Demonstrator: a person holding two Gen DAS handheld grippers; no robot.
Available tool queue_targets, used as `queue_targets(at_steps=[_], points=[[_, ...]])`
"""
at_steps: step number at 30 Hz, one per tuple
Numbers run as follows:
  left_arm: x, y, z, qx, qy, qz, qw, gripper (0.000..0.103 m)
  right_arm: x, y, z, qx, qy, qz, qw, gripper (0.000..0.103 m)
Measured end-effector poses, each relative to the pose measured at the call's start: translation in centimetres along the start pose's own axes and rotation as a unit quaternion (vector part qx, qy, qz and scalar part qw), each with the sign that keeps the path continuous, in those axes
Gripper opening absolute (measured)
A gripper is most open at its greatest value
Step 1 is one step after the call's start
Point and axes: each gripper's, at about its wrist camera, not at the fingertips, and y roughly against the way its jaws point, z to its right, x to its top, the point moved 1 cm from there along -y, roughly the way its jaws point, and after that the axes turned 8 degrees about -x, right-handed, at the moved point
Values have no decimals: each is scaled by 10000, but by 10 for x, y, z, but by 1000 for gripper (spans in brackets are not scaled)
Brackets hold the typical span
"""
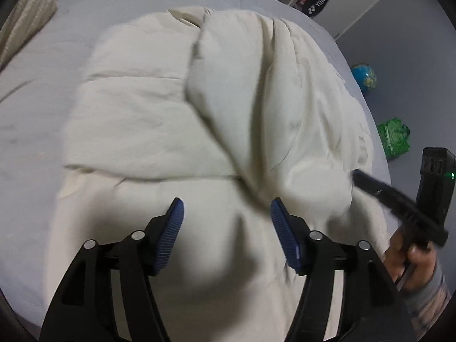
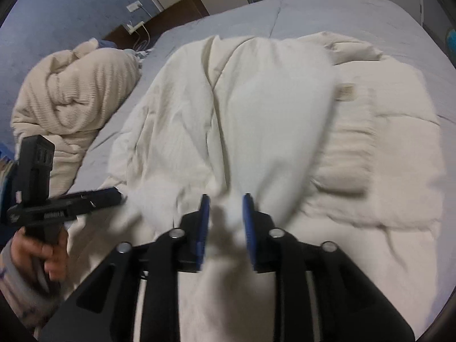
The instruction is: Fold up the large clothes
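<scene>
On the pale grey bed (image 1: 34, 114) lies a rumpled cream padded garment (image 1: 148, 119), the right gripper (image 2: 225, 216) clamped on its fold, the left gripper (image 1: 226, 228) spread apart above it

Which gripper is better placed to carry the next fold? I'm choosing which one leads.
Right, probably. The right gripper has a bunch of the cream garment between its blue pads, apparently gripped. The left gripper hangs wide open above the garment, holding nothing, so it would have to grasp first.
</scene>
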Motion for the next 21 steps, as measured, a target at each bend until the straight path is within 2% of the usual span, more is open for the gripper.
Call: queue_targets(at_steps=[1,2,7,10,15,21], points=[[-7,11,-5,6,-27,21,10000,69,-4,8,5,-56,4,2,10000,48],[-12,19,-9,26,-35,38,10000,72,-13,24,16,-160,-7,18,9999,51],[-50,59,-36,135,98,44,9999,77,-47,81,59,-165,-346,154,9991,57],[-64,73,-51,221,320,115,9992,77,-72,111,96,-269,-840,309,9956,59],[-91,95,-75,198,754,199,9968,77,-111,126,148,-301,-1670,216,9853,59],[-105,92,-85,198,990,-86,9948,79,-142,130,172,-237,-2086,39,9777,59]])
